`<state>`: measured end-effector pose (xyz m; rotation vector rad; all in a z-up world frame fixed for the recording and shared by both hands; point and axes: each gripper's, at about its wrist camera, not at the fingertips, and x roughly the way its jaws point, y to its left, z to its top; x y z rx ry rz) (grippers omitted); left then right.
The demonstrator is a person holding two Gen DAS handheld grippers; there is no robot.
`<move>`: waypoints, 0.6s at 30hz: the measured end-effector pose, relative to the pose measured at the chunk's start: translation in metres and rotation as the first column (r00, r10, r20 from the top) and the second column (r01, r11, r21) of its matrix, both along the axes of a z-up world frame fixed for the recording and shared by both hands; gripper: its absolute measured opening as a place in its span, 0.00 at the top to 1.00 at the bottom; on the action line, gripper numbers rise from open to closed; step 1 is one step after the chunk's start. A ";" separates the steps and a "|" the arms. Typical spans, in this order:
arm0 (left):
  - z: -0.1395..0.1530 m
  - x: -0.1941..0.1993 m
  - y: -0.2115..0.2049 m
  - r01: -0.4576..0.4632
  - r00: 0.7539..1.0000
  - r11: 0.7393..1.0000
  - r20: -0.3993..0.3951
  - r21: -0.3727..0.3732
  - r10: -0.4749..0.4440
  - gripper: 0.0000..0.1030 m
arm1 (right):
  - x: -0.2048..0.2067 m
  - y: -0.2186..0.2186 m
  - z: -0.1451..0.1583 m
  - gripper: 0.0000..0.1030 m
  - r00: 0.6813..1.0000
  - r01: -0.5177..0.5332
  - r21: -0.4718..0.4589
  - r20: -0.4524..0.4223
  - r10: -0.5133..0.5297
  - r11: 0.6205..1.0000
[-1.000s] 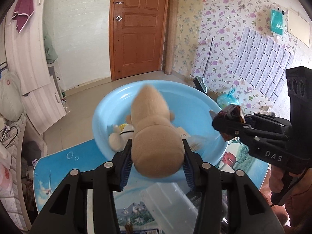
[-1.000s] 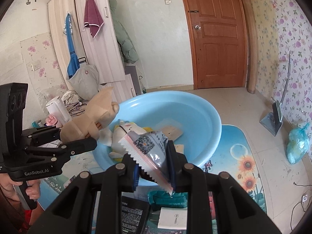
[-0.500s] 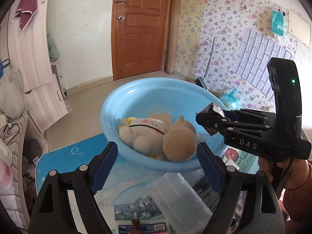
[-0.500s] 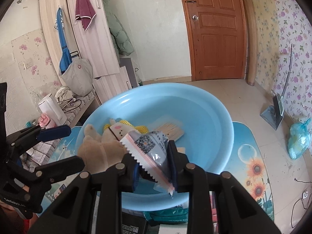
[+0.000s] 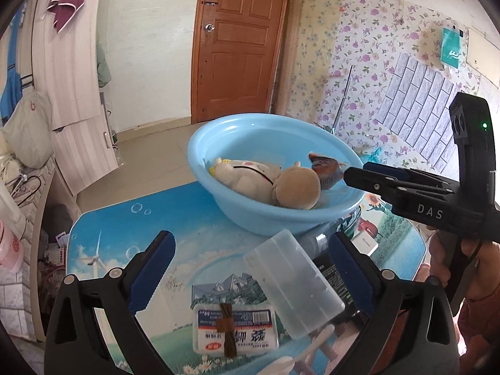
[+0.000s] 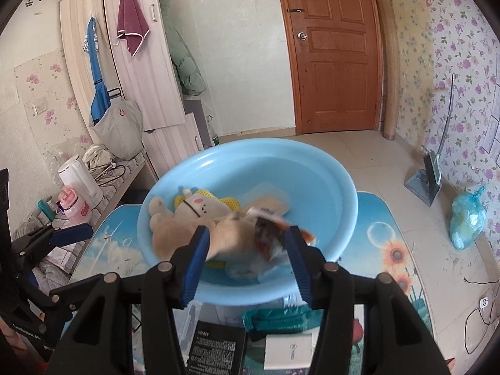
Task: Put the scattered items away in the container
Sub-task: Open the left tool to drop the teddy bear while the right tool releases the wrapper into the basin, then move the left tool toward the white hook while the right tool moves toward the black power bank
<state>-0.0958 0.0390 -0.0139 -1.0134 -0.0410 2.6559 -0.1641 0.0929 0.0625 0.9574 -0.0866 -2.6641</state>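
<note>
Picture-printed tabletop [image 5: 131,237] is carrying our blue basin [image 5: 218,187] at its far edge; both grippers, left [image 5: 247,268] and right [image 6: 247,259], are gaping wide, holding nothing. We are judging the clear box [image 5: 293,284] light, stiff, slippery: grip its long sides.

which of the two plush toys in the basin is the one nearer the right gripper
The plain tan plush, lying just ahead of the open right gripper at the blue basin's near side. The white plush with yellow trim lies behind it.
</note>
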 end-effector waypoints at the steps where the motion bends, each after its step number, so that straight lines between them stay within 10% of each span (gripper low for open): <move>1: 0.000 0.004 -0.002 -0.008 1.000 1.000 0.000 -0.003 0.008 0.03 | 0.004 0.000 -0.001 0.51 1.000 0.001 0.000 0.002 -0.001 1.000; 18: -0.021 0.041 -0.018 -0.043 0.997 0.999 0.060 0.003 0.043 0.03 | 0.055 -0.014 -0.025 0.51 0.999 -0.003 0.099 0.045 -0.002 0.995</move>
